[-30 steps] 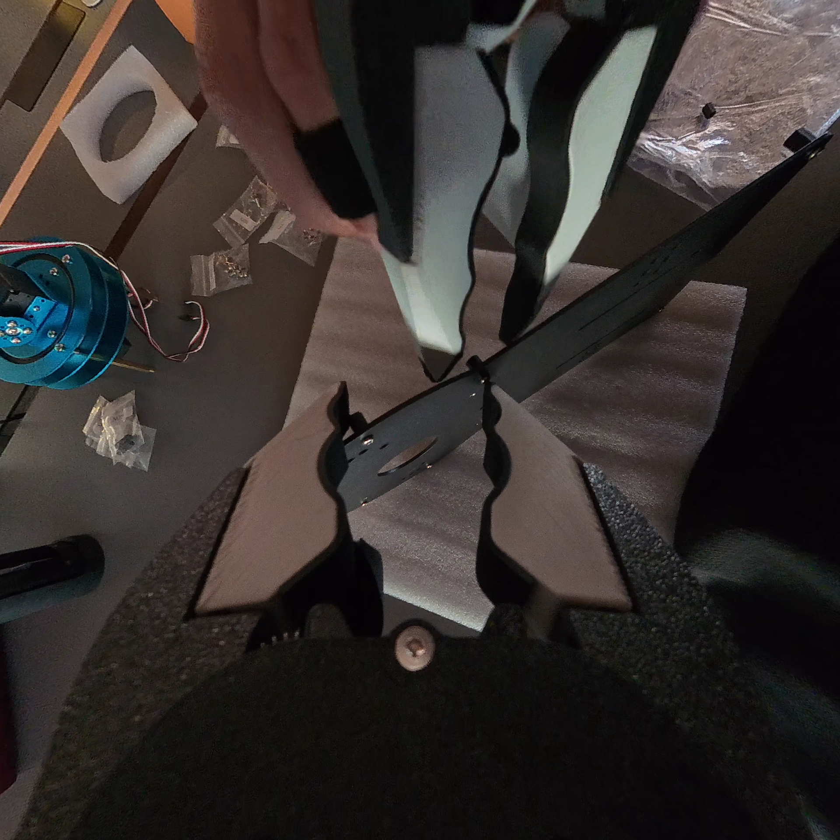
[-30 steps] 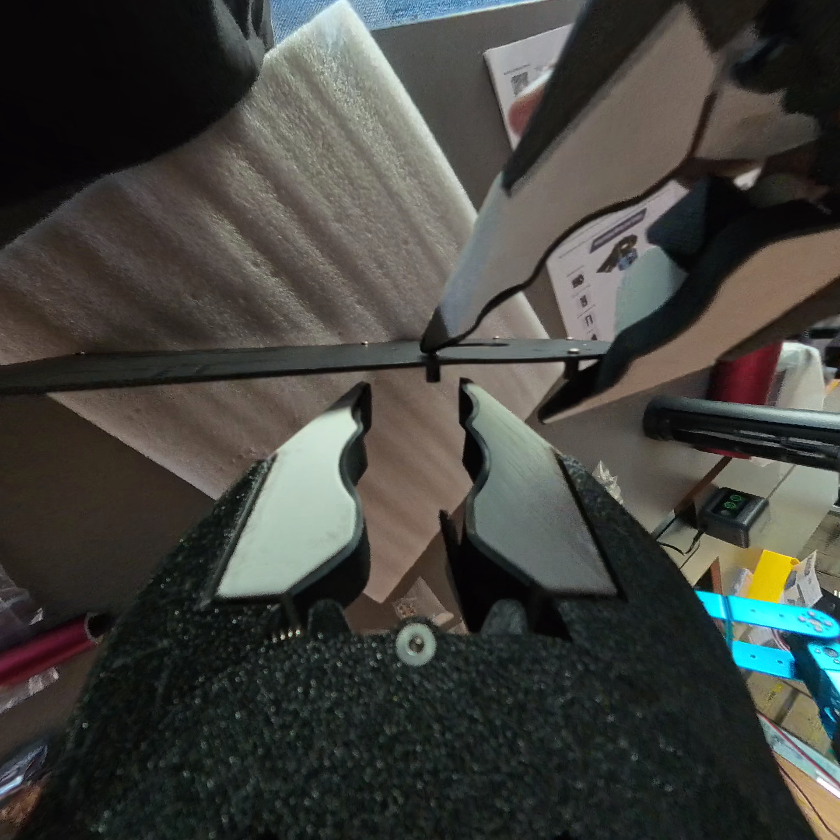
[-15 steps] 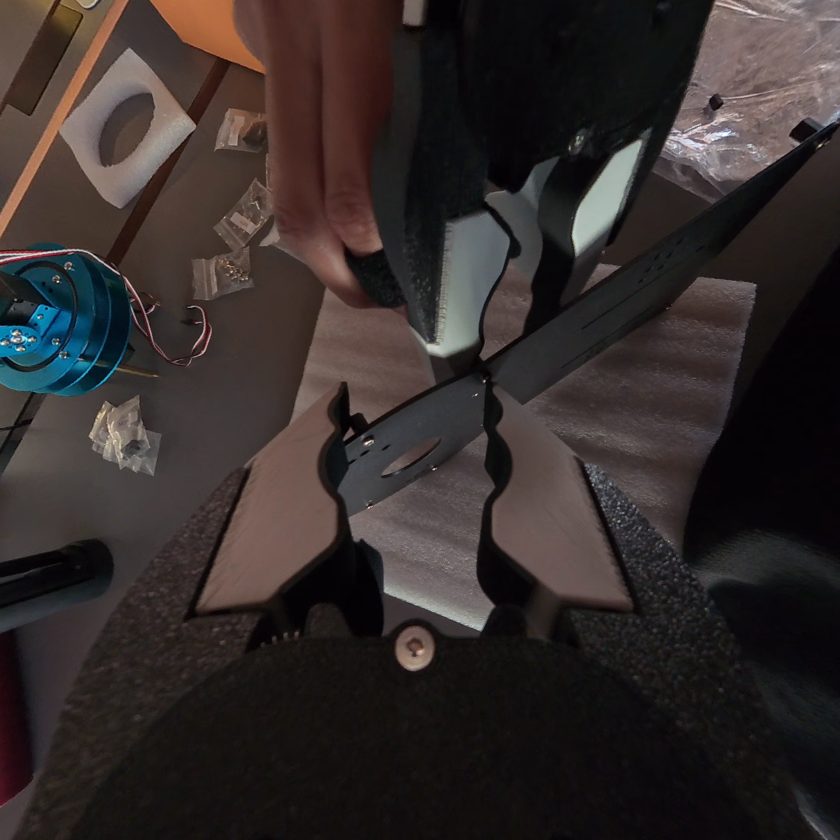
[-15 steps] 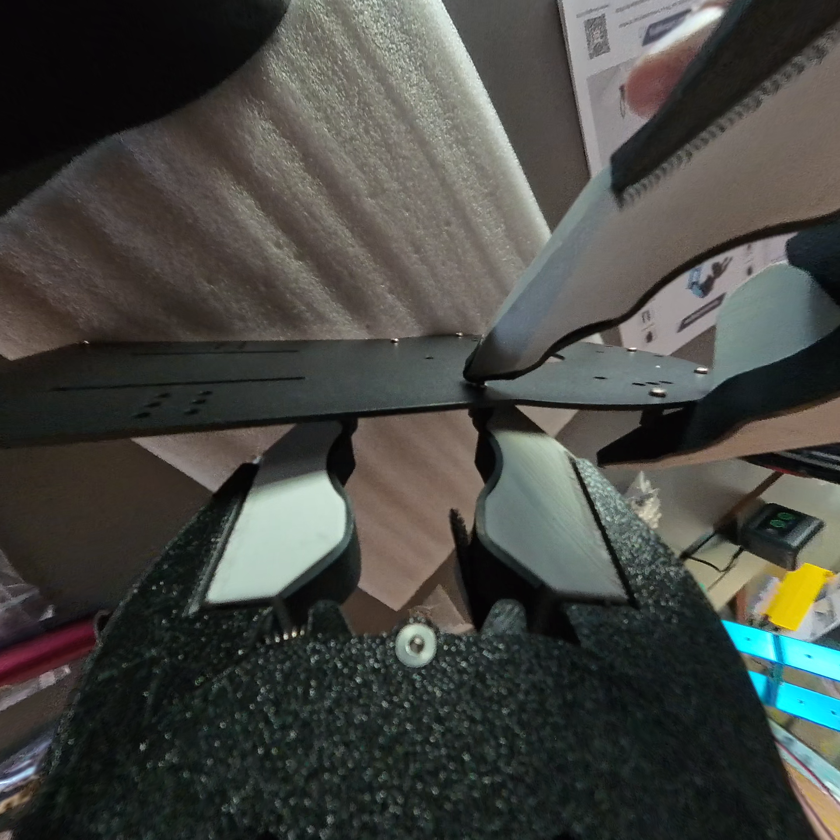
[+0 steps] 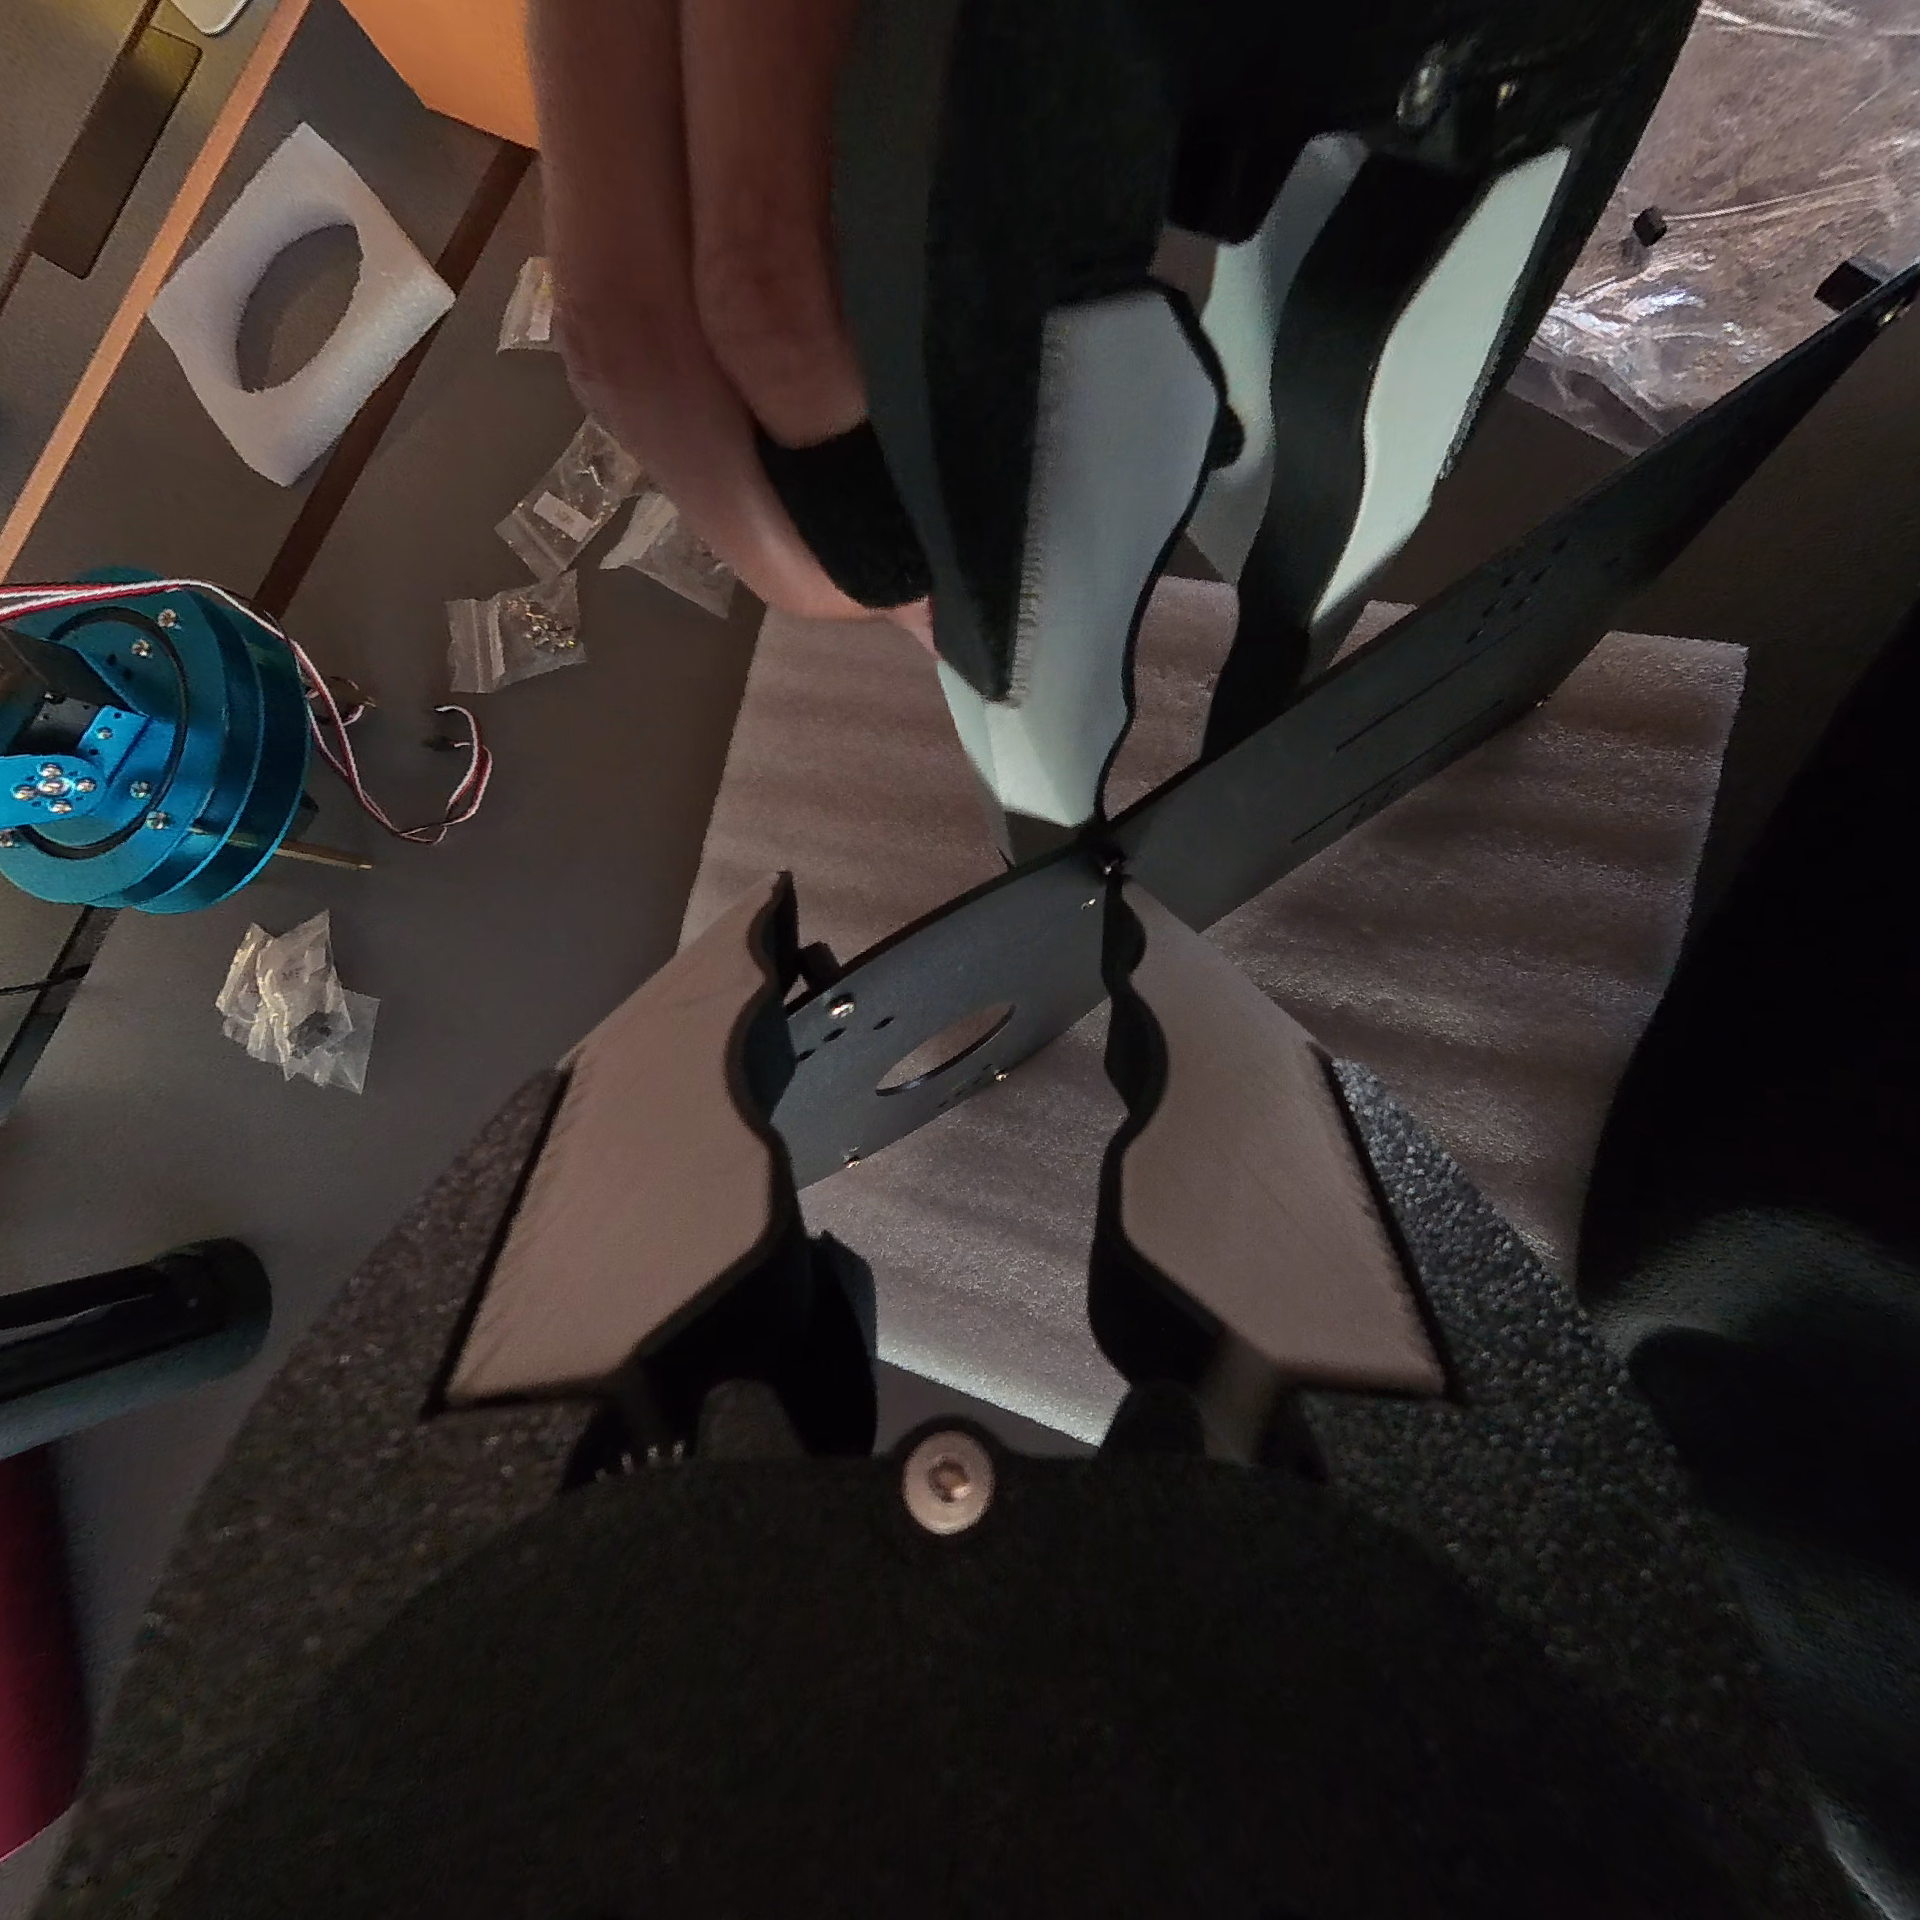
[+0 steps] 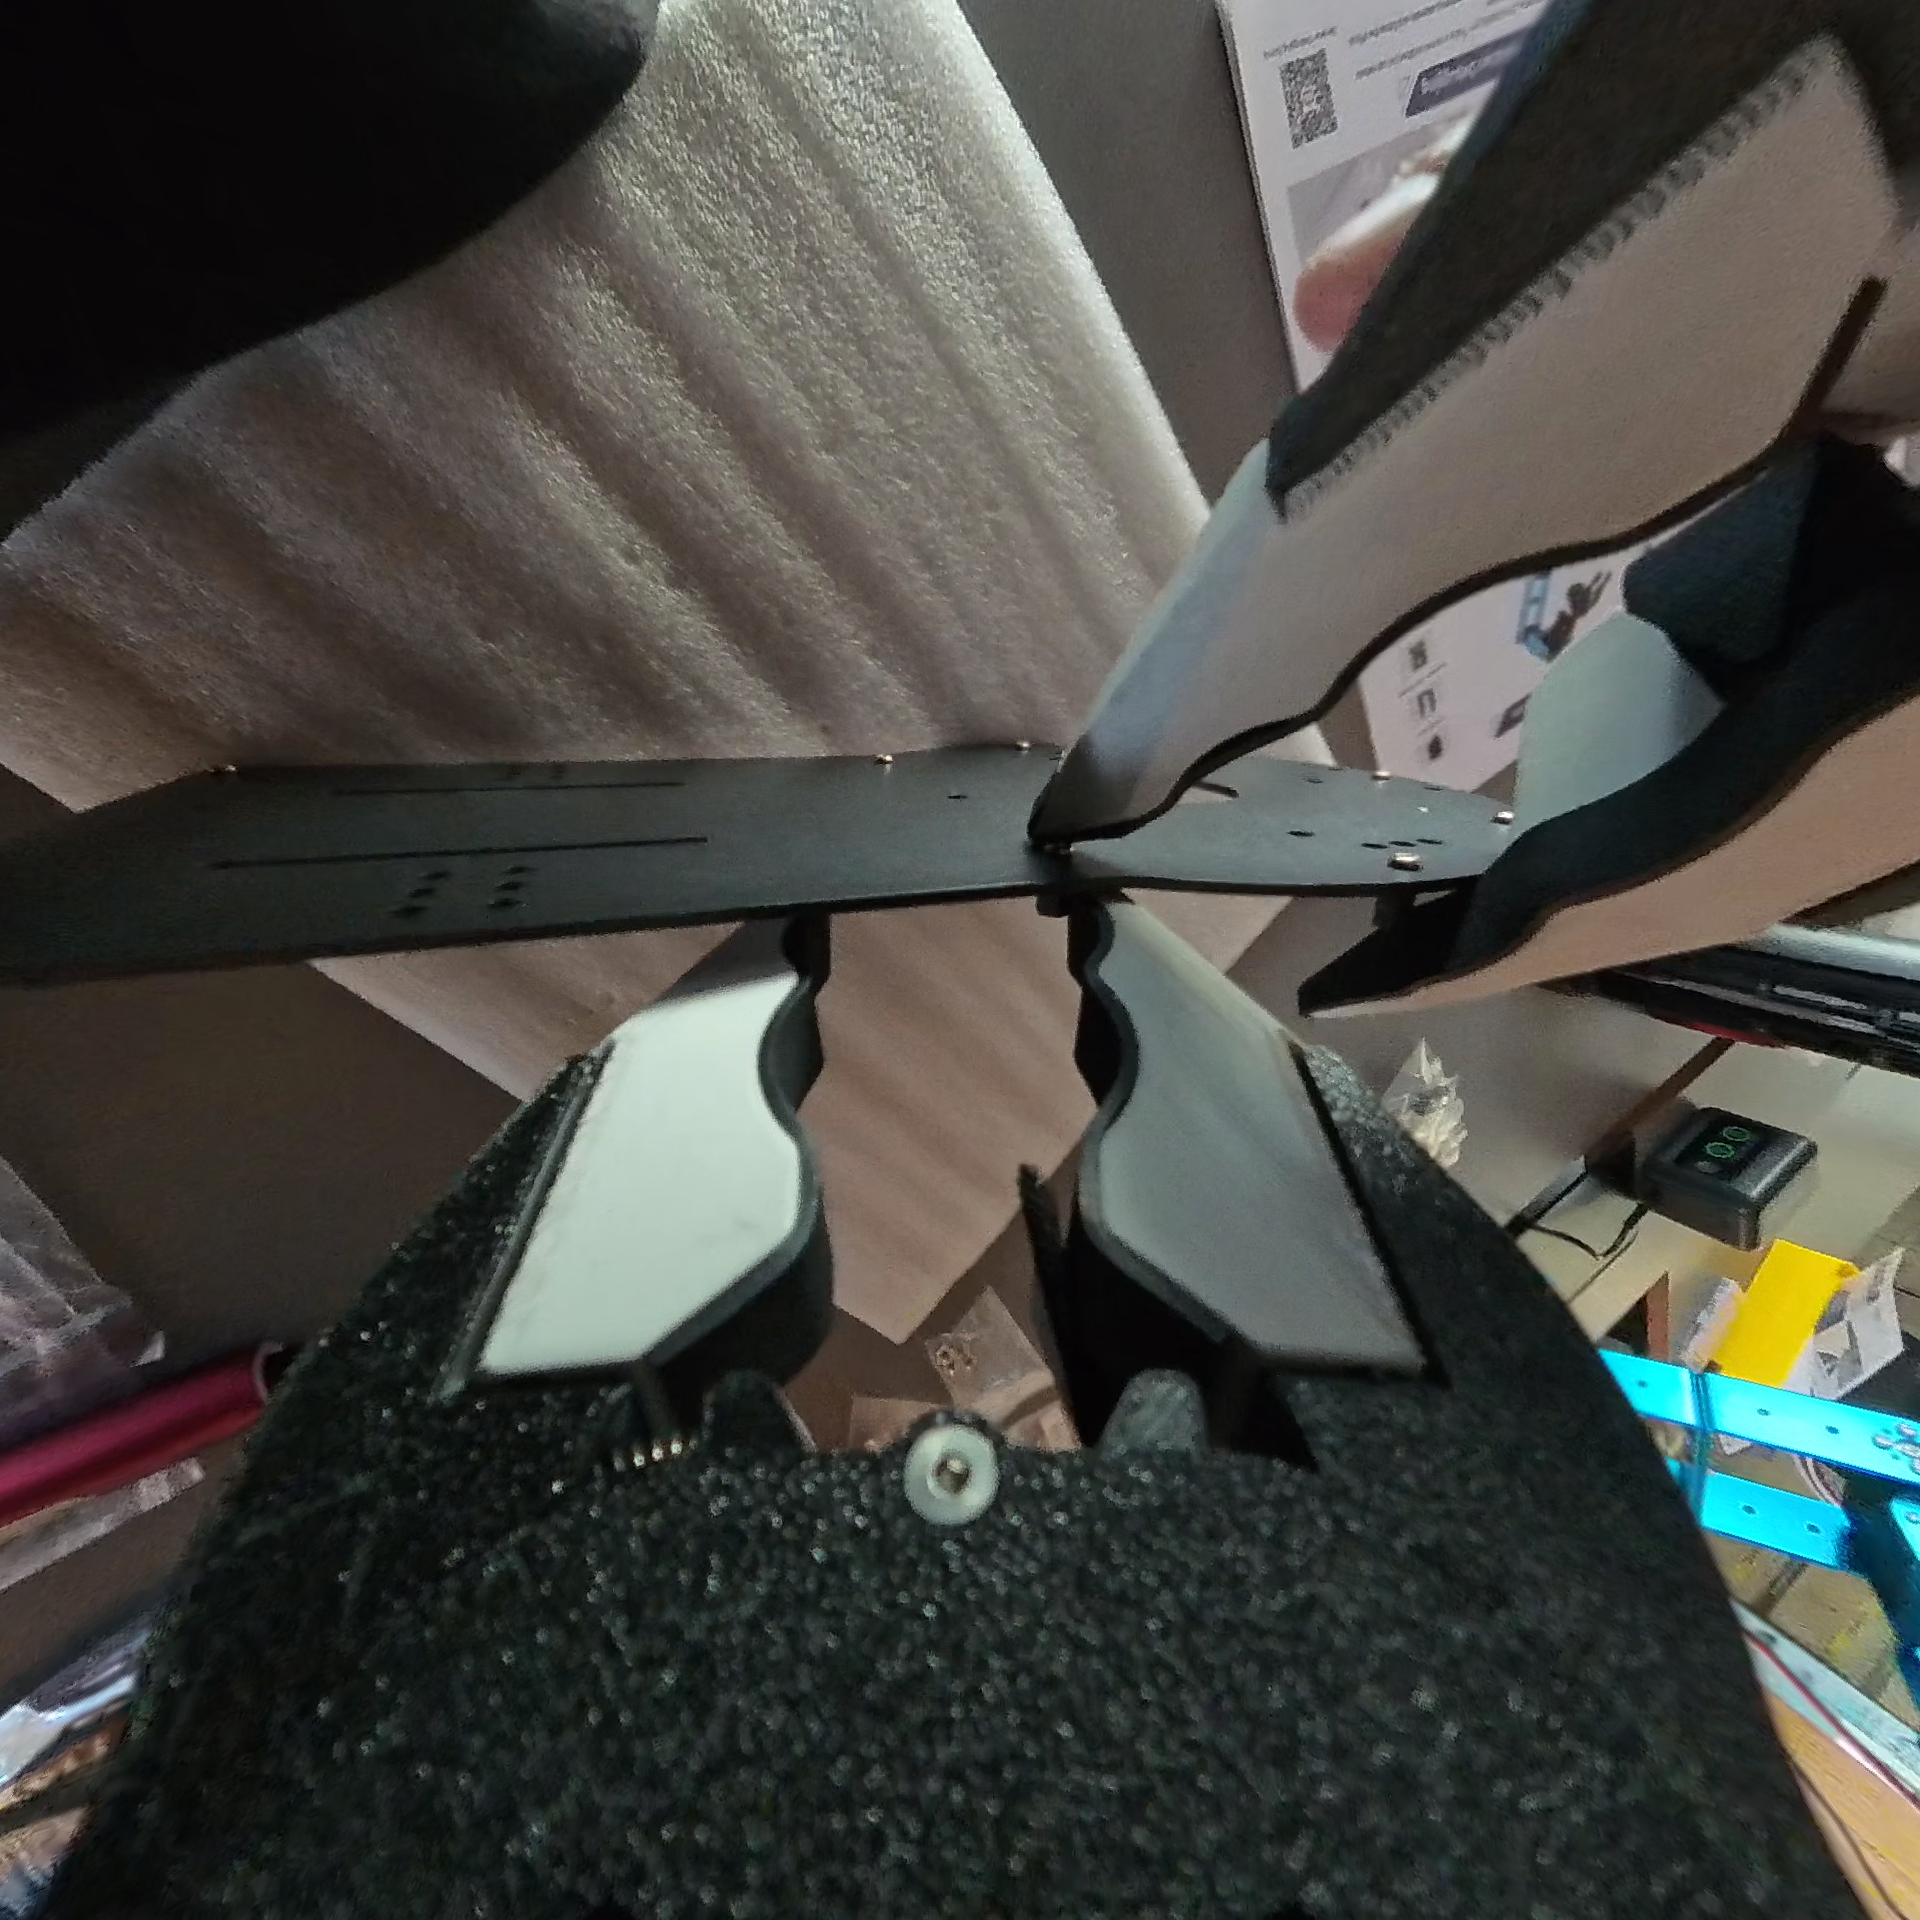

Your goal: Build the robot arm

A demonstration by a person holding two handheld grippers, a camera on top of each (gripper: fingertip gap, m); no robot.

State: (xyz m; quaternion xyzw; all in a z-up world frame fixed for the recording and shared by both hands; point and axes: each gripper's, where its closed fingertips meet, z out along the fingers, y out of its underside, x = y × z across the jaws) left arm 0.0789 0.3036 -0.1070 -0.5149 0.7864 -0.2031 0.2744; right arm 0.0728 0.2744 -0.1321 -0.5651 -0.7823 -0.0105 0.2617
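left wrist view: the left gripper (image 5: pixel 951 940) is clamped across the rounded end of a long black metal plate (image 5: pixel 1351 748), one finger on each edge. the plate hangs over a white foam sheet (image 5: pixel 1403 1039) on the desk (image 5: pixel 436 997). a blue round base (image 5: pixel 125 748) and small screw bags (image 5: pixel 514 644) lie at left.

right wrist view: the right gripper (image 6: pixel 940 920) has its fingers apart, tips just under the plate (image 6: pixel 520 842); touching or not, i cannot tell. the left gripper (image 6: pixel 1184 894) bites the plate's right end.

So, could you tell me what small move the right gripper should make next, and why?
Probably close the right gripper on the plate: its jaws stand open astride the plate's edge, while only the left gripper holds the plate, by its rounded end, above the foam.
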